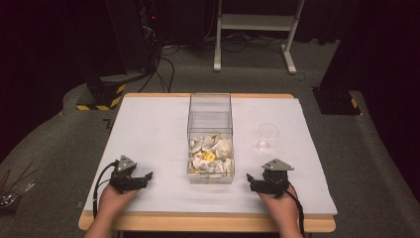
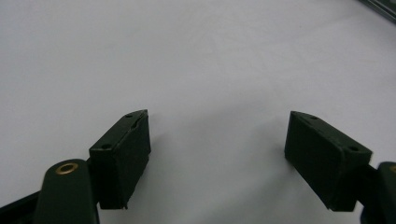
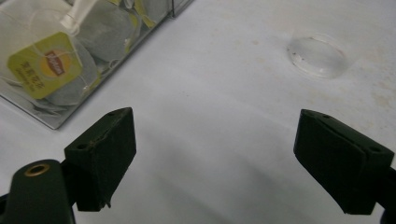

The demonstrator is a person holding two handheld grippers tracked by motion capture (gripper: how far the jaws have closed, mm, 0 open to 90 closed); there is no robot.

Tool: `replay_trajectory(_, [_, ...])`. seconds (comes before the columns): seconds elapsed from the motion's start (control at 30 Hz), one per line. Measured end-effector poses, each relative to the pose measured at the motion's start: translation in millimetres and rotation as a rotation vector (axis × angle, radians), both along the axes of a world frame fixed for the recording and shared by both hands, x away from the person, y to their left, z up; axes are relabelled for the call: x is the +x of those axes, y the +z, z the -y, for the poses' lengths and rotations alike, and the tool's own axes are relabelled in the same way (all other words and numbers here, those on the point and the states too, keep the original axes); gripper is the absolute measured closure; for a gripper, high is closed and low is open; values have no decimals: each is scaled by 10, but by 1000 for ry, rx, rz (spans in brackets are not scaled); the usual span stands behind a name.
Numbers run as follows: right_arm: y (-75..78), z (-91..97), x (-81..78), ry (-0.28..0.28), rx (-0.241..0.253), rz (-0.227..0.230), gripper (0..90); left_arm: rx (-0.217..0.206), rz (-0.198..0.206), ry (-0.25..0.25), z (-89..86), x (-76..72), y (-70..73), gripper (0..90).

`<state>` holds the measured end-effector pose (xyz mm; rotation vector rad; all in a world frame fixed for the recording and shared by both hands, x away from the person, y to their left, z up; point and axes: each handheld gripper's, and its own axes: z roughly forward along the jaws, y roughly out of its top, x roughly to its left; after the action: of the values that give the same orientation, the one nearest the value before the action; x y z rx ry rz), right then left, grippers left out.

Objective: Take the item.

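Black tongs (image 1: 147,177), yellow-tagged tea bags (image 1: 210,154), seemingly greyish.

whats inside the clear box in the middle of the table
The clear box holds a heap of tea bags with yellow tags at its near end. Bags lower in the heap are covered.

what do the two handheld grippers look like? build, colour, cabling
Both the left gripper and right gripper are matte black, each with two blocky rectangular jaws bearing small screw holes and a brass-ringed hole at the pivot. A grey three-cornered plate tops each; a black cable trails back. No sleeves visible.
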<state>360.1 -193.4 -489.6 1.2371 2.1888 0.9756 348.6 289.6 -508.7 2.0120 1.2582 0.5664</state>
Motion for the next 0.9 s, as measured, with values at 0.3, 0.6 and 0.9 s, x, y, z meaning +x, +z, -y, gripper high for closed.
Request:
replay_trajectory(0.3, [56,-53,-42,19,2,21,136,-1,0,0,0,1,-1,225])
replay_trajectory(0.6, [193,-57,-87,15,42,61,139,-2,0,0,0,1,0,225])
replay_trajectory(0.9, [344,-55,-117,22,81,108,140,-5,-3,-3,-2,4,-1,224])
